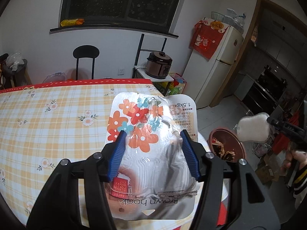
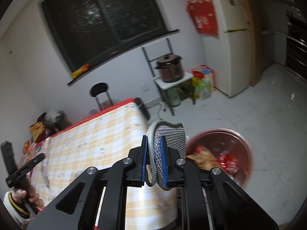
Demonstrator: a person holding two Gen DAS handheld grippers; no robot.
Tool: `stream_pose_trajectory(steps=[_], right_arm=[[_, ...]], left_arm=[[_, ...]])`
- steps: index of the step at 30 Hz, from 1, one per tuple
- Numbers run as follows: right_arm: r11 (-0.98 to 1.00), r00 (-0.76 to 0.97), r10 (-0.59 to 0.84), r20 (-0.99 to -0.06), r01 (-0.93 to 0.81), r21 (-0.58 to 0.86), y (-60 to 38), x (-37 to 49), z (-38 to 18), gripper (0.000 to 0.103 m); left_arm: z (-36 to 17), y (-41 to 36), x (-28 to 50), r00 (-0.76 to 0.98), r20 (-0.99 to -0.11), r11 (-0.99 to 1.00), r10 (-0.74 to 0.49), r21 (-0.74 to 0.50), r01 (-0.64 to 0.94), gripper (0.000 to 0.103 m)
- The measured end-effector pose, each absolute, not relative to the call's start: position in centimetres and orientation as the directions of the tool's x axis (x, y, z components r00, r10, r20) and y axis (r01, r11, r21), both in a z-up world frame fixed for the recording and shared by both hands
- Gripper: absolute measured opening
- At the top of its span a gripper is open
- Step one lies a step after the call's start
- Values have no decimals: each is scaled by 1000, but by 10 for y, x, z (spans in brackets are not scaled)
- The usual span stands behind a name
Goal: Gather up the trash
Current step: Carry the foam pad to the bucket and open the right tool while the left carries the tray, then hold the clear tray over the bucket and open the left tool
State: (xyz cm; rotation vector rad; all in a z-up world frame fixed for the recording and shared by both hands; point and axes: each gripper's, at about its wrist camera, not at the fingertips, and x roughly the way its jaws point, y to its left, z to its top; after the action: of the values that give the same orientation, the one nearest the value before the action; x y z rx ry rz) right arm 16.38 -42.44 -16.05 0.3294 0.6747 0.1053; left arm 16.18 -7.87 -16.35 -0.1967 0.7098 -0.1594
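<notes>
I was midway through the carrying step, with a piece of trash in each hand and the bin not yet fed. Nearest me, my left gripper [image 1: 152,134] had its blue jaws spread wide but pressed against both edges of an empty hook blister pack [image 1: 151,134], so I judged it held rather than loose; the pack was a white card printed with orange, red and blue flowers under a crumpled clear plastic shell, lettered "Brown hook", and it hung tilted over the near corner of the bench [image 1: 57,118]. My right gripper [image 2: 155,157] had its jaws clamped close on a scouring sponge [image 2: 167,140], silvery mesh on one face and white on the other, bowed where the pads pinched it; that view was blurred, so I could not say whether the pale scrap lodged between the jaws was part of the sponge or a stray crumb. The sponge hung off the bench edge, just short of the bin's rim. Beyond and below stood the red round bin [image 2: 243,149] on the tiled floor, already holding crumpled wrappers. The next move, as I judged it, called for bringing the sponge over the bin's mouth and parting the right jaws, then swinging the pack across. The light, stiff pack might catch air and miss if released high.
</notes>
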Motion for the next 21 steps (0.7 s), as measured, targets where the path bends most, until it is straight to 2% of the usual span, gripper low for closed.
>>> stream_pose_trajectory(steps=[11, 16, 17, 19, 21], right_arm=[[941, 755, 145, -639, 95, 326, -493, 178, -193, 14], [936, 747, 142, -649, 112, 334, -510, 185, -200, 18], [934, 750, 146, -645, 110, 339, -510, 186, -198, 21], [935, 759, 142, -635, 109, 339, -512, 185, -194, 36], [935, 769, 141, -624, 103, 339, -514, 183, -188, 41]], left_arm=[[-143, -133, 172, 759, -616, 972, -211, -213, 98, 59], [-134, -154, 175, 764, -607, 972, -220, -206, 116, 59], [-133, -158, 175, 764, -606, 971, -223, -204, 122, 59], [-130, -165, 178, 764, -603, 970, -230, -201, 133, 59], [-128, -172, 181, 763, -601, 969, -238, -200, 145, 59]])
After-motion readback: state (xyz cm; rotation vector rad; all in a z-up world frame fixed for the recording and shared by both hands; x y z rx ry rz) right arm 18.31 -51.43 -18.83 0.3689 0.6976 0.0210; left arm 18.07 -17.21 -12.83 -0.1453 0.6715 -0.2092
